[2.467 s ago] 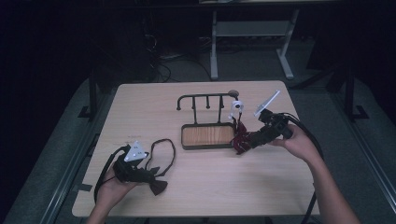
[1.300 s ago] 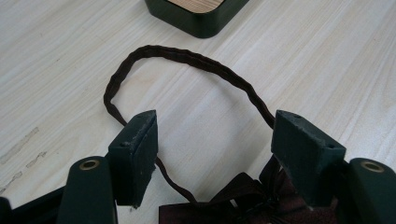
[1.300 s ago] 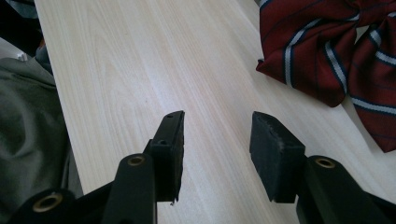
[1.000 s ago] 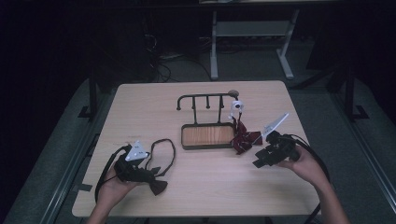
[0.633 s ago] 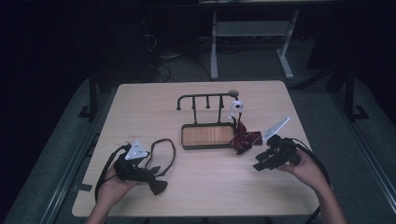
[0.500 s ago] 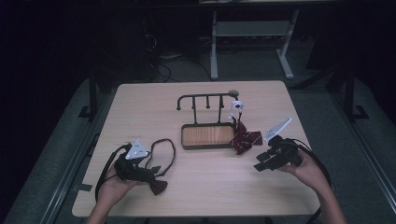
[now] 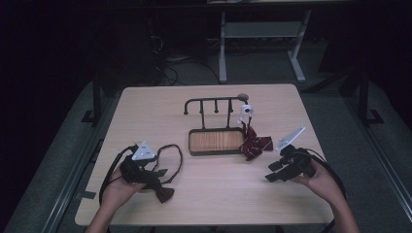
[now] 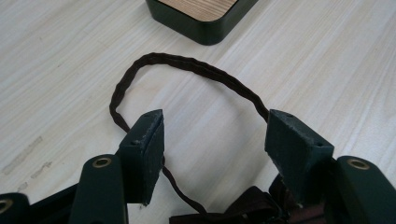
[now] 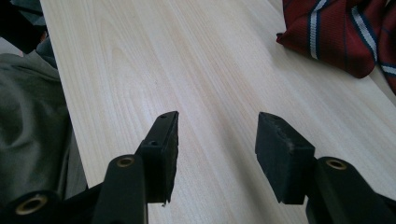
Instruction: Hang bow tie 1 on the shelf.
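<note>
fingers on your left gripper (image 8: 212,140) are apart, with nothing pinched between them. look down near that hand. the dark brown bow tie (image 7: 163,193) lies flat on the bench (image 7: 214,194), right under and just ahead of this gripper. its thin strap (image 8: 187,65) makes a loop that curves out in front of the fingers, from one finger to the other, so the loop opens toward you. in the high view the strap (image 7: 170,153) runs away from your hand toward the middle of the bench. your left hand (image 7: 116,187) is much the nearer one to this tie.

your right gripper (image 9: 217,140) also has its fingers apart and holds nothing. they point over bare bench. the red striped bow tie (image 9: 345,32) lies ahead and off to the right side of these fingers, a little apart from them. in the high view this tie (image 7: 255,144) rests touching the right end of the tray.

farther out is the little stand: a dark tray with a wood floor (image 7: 216,141) and a black rail with pegs (image 7: 214,102) above it. a small white thing (image 7: 246,110) hangs at the right end of the rail, just over the red tie.

i think the brown tie goes up on that rail next. the tray edge sits between your left hand and the pegs, so lift high over it.
</note>
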`<state>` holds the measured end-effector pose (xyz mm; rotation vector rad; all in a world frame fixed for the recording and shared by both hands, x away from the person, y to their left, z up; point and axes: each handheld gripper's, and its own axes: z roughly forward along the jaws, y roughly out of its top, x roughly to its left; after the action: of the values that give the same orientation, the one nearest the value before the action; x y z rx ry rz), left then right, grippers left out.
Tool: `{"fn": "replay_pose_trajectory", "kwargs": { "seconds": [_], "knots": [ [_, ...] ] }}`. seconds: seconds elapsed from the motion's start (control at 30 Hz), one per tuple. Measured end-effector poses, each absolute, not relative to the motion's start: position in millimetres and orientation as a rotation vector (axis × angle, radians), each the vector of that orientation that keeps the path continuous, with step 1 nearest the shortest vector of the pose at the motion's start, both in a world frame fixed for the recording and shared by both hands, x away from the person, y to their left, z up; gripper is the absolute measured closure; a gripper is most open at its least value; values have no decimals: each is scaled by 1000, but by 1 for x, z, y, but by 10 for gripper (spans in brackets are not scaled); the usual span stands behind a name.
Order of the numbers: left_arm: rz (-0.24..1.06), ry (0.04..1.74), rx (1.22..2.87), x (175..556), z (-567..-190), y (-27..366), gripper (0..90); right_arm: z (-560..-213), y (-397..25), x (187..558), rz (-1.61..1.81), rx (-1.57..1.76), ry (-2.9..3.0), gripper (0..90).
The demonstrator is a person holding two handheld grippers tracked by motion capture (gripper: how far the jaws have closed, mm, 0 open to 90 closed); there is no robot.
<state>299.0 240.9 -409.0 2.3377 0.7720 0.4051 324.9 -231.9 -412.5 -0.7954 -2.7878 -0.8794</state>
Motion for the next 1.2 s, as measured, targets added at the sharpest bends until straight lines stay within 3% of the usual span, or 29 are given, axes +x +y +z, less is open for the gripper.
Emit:
{"fn": "replay_pose_trajectory", "kwargs": {
  "seconds": [0.4, 1.2],
  "knots": [
    [425, 756, 2428, 323, -398, 237, 411, -417, -234, 323, -877, -804, -2785, 473],
    [332, 839, 2529, 377, -402, 233, 494, -416, -233, 321, -866, -792, -2802, 472]
  ]
}}
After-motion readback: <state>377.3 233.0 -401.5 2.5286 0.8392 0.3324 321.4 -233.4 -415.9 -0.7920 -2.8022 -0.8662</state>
